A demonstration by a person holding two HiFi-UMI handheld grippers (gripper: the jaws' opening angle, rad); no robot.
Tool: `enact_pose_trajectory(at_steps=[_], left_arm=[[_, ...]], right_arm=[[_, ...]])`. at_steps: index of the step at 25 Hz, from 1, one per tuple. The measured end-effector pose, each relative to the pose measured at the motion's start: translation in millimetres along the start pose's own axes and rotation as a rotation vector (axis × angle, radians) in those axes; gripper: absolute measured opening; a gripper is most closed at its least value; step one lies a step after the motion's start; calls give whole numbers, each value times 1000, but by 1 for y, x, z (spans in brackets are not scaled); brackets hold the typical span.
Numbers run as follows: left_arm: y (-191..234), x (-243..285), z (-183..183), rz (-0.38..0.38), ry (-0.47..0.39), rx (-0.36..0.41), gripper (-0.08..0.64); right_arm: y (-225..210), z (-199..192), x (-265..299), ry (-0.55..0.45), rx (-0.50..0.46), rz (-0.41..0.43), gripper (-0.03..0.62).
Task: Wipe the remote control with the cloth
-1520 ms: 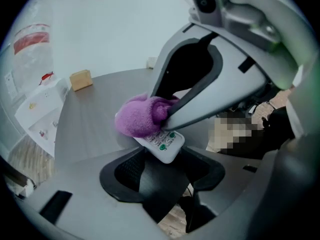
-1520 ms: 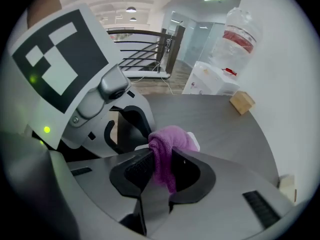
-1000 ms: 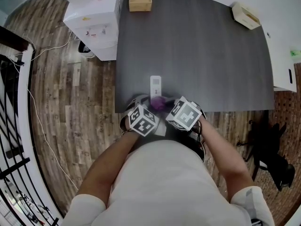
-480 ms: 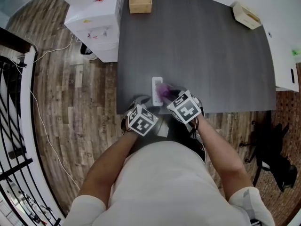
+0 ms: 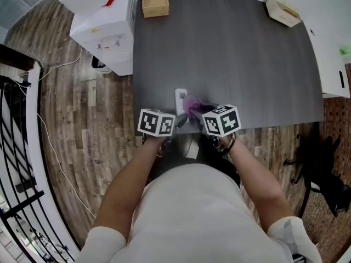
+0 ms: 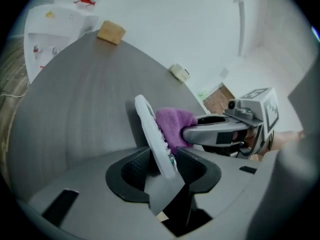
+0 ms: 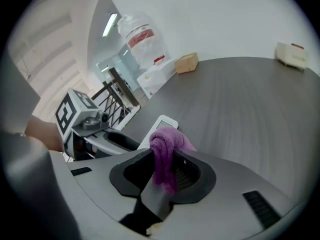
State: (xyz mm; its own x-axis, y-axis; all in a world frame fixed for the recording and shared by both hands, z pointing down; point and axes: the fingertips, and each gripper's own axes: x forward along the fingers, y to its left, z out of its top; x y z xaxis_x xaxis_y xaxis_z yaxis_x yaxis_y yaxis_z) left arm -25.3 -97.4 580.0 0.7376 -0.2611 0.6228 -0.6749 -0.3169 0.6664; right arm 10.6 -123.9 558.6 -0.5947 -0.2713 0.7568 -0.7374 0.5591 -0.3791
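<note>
1. Just closed left hand-held gripper (image 6: pixel 161 165) onto white remote control (image 6: pixel 150 129), tipped on edge at near edge of counter (image 5: pixel 230 53), steadying it.
2. Clamped purple cloth (image 7: pixel 167 141) in right hand-held gripper (image 7: pixel 162 171), pressed against button face for wiping.

Dark grey table (image 5: pixel 230 48) on wood-plank floor (image 5: pixel 82 125), white wall (image 6: pixel 200 24)

The left gripper (image 6: pixel 164 165) rolled, and its jaws closed in on the remote control (image 6: pixel 150 129), tipping it from flat onto its long edge by the desk's (image 5: pixel 247 64) front edge. The right gripper (image 7: pixel 167 166) rolled too and carried the cloth (image 7: pixel 165 149) from the remote's near end to its button side.
</note>
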Motion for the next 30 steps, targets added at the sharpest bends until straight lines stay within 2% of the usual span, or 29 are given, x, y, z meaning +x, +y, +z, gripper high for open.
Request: enact_pose_trajectory(at_steps=[1,4,6,7,9,11,15,16,19,21,25,30], left_arm=[[2,1,1,7,5,-15,150],[3,2,3,-5,11,-59,135],[3,2,4,-26,1,-89,123],[3,0,5,-42,-14,-105,115],[-2,-5,8,-108,-59,-149,101],[-13,-17,13,-228,-124,-228,98],[-37,-51,35,-523,-314,-510,97],[-43,-58,40,-581,-348,-549,97],[-57,-71,52,-680,-395,-524,97],[-63,-74,56,-696,-404,-501,97],[-54,-80,64,-662,-446,-522,95],[-37,-84,68,-604,-472,-536,95]], right_arm=[[-3,2,-3,-33,43,1,104],[-14,8,-17,-139,183,-3,104],[-20,8,-24,-165,216,-13,104],[-22,7,-27,-165,196,-28,104],[-27,9,-36,-161,107,-76,104],[-32,17,-48,-162,-12,-140,104],[-37,58,-66,-199,-276,-266,104],[-35,71,-69,-214,-335,-286,103],[-16,98,-70,-241,-478,-292,104],[1,101,-67,-248,-534,-262,104],[33,78,-66,-241,-558,-191,103],[53,49,-64,-179,-639,-192,104]])
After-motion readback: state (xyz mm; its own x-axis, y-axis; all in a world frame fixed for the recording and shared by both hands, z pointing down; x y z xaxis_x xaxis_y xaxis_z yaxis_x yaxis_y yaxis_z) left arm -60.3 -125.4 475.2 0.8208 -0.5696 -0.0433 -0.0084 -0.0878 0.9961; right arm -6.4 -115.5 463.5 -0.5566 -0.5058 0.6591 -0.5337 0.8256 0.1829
